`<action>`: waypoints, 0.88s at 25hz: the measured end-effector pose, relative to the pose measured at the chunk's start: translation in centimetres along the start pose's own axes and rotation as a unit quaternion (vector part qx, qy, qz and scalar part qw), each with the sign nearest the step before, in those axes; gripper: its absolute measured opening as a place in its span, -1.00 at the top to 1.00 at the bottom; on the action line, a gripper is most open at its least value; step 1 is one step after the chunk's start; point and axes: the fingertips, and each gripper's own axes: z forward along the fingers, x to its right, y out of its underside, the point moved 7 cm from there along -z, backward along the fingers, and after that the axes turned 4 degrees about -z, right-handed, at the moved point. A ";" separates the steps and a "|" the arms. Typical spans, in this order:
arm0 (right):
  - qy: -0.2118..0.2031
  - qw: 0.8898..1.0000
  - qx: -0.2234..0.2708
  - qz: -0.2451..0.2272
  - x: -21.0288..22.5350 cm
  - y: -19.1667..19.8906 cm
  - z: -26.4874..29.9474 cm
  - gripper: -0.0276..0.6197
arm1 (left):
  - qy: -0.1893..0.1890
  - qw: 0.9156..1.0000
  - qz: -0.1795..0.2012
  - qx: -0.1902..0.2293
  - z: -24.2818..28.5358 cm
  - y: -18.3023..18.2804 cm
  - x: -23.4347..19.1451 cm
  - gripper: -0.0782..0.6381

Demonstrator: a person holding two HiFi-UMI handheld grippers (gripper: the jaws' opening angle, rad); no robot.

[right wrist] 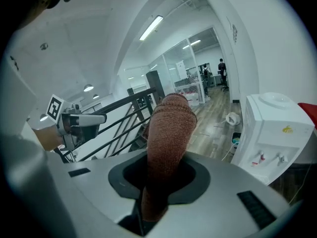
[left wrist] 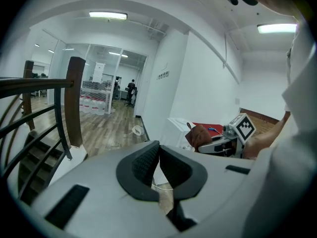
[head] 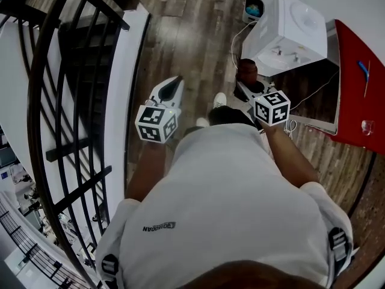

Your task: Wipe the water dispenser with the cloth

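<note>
The right gripper clamps a rust-brown cloth that stands up between its 2 jaws. The left gripper, well apart on its left near a black stair railing, has its jaws pressed together on nothing. Ahead and right of the cloth, apart from it, stands the white water dispenser.

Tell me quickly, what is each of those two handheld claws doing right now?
Left gripper: closed, nothing between its jaws.
Right gripper: closed on a reddish-brown knitted cloth.

Wood-plank floor, white walls, black stair railing, glass partition, ceiling lights.
</note>
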 end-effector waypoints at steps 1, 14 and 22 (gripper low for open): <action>-0.001 1.000 -0.001 0.004 0.0 -0.3 0.7 0.69 | -0.002 1.000 -0.002 -0.002 -0.1 -0.1 -0.5 0.78; 0.014 0.999 -0.005 0.050 4.1 -2.9 12.5 0.69 | 0.025 0.995 0.079 -0.052 7.0 -4.1 -8.9 0.78; 0.102 0.990 -0.022 0.092 12.9 -6.7 15.5 0.69 | 0.101 0.986 0.115 -0.073 19.0 -13.9 -11.2 0.78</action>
